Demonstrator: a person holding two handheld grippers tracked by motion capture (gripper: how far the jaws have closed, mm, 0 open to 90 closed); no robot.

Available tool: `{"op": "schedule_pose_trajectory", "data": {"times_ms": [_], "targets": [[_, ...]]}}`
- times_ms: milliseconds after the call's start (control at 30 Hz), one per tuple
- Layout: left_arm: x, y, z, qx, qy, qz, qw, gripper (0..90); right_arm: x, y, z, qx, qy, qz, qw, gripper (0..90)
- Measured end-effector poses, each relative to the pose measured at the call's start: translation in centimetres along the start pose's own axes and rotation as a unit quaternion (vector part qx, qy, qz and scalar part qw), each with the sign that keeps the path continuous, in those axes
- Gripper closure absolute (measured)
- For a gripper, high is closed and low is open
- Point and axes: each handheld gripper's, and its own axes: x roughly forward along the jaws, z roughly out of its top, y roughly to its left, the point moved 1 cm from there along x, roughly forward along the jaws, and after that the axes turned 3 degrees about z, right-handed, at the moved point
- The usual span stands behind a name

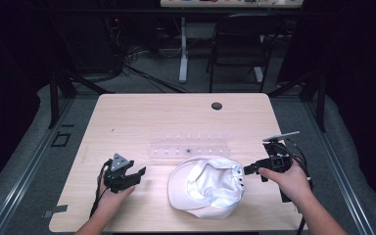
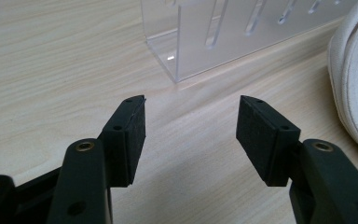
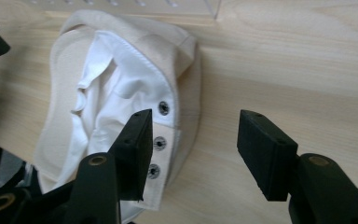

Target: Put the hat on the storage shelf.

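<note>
A: Where's the cap [image 1: 209,186]?
B: Upside down at the table's [image 1: 142,115] near edge, just before the rack [image 1: 188,147]; brim toward the left gripper [image 1: 136,175], snap strap toward the right gripper [image 1: 248,170], long axis left-right.
A: Jaws?
B: Both spread, holding nothing.

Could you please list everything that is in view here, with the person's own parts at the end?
cap: one, white, upside down on the near middle of the table, snaps at its right edge
acrylic rack: one, clear, slotted, just behind the cap
table: one, light wood, dark round grommet near its far edge
chair: one, dark, on the floor beyond the table
left gripper: one, black, jaws open and empty, left of the cap
right gripper: one, black, jaws open, at the cap's right edge
hands: two, each holding a gripper, entering from the bottom
</note>
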Motion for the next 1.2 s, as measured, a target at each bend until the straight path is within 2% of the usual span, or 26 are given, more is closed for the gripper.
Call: {"op": "schedule_pose_trajectory", "data": {"times_ms": [67, 100, 200, 300, 367, 400, 500, 533, 567, 600, 667, 767, 800, 833, 900, 967, 1000, 1067, 1100, 1200], "targets": [[0.0, 0.0, 0.0, 0.0, -0.001, -0.001, 1.0, 42.6, 0.2, 0.3, 0.1, 0.009, 0.008, 0.009, 0.9999, 45.4], [0.0, 0.0, 0.0, 0.0, -0.001, -0.001, 1.0, 42.3, 0.2, 0.3, 0.1, 0.006, 0.017, 0.014, 0.9997, 45.5], [0.0, 0.0, 0.0, 0.002, 0.002, -0.002, 1.0, 40.4, 0.7, 0.6, 0.1, 0.01, 0.029, 0.011, 0.9994, 45.9], [0.0, 0.0, 0.0, 0.004, 0.001, 0.0, 1.0, 38.8, 1.3, 0.8, 0.1, 0.02, 0.032, 0.015, 0.9992, 46.4], [0.1, 0.0, 0.0, 0.004, 0.0, 0.001, 1.0, 38.0, 1.5, 0.8, 0.1, 0.018, 0.035, 0.018, 0.9991, 46.4], [0.1, 0.0, 0.0, 0.0, 0.001, 0.002, 1.0, 37.0, 2.0, 0.8, 0.1, 0.026, 0.04, 0.018, 0.9987, 46.4], [0.1, 0.1, 0.0, -0.001, 0.001, 0.001, 1.0, 36.7, 2.3, 0.7, 0.1, 0.025, 0.043, 0.024, 0.9985, 45.9], [0.1, 0.1, 0.0, 0.0, 0.002, 0.001, 1.0, 36.7, 2.7, 0.5, 0.1, 0.023, 0.053, 0.022, 0.9981, 45.1], [0.1, 0.1, 0.0, 0.001, 0.003, 0.002, 1.0, 36.7, 3.0, 0.7, 0.1, 0.033, 0.042, 0.021, 0.9983, 45.0], [0.1, 0.1, 0.0, 0.002, 0.004, 0.004, 1.0, 36.7, 3.1, 0.5, 0.1, 0.027, 0.05, 0.025, 0.9981, 44.9], [0.2, 0.0, 0.0, 0.002, 0.006, 0.006, 1.0, 36.8, 3.6, 0.6, 0.1, 0.036, 0.054, 0.028, 0.9975, 44.6], [0.2, 0.0, 0.0, 0.006, 0.009, 0.007, 0.9999, 36.9, 4.1, 0.7, 0.1, 0.037, 0.063, 0.034, 0.9967, 44.5], [0.2, 0.0, 0.0, 0.006, 0.009, 0.007, 0.9999, 36.9, 4.4, 0.8, 0.0, 0.044, 0.058, 0.033, 0.9968, 44.1], [0.2, 0.0, 0.0, 0.007, 0.009, 0.006, 0.9999, 36.9, 4.5, 0.8, 0.0, 0.043, 0.066, 0.037, 0.9962, 44.1], [0.2, 0.0, 0.0, 0.008, 0.01, 0.006, 0.9999, 36.9, 4.9, 0.9, -0.1, 0.047, 0.063, 0.037, 0.9962, 44.1], [0.2, 0.0, 0.0, 0.007, 0.009, 0.006, 0.9999, 36.9, 5.5, 0.8, -0.2, 0.035, 0.084, 0.034, 0.9953, 43.8], [0.2, 0.0, 0.0, 0.008, 0.011, 0.006, 0.9999, 36.9, 5.8, 1.0, -0.3, 0.047, 0.076, 0.038, 0.9953, 43.8], [0.2, 0.0, 0.0, 0.008, 0.011, 0.007, 0.9999, 36.9, 5.8, 1.0, -0.2, 0.033, 0.097, 0.044, 0.9938, 43.9], [0.2, 0.0, 0.0, 0.008, 0.011, 0.007, 0.9999, 36.9, 6.0, 1.2, -0.3, 0.045, 0.085, 0.045, 0.9943, 44.1], [0.2, 0.0, 0.0, 0.007, 0.01, 0.007, 0.9999, 37.0, 5.7, 1.7, -0.2, 0.044, 0.081, 0.044, 0.9948, 46.5]]}}
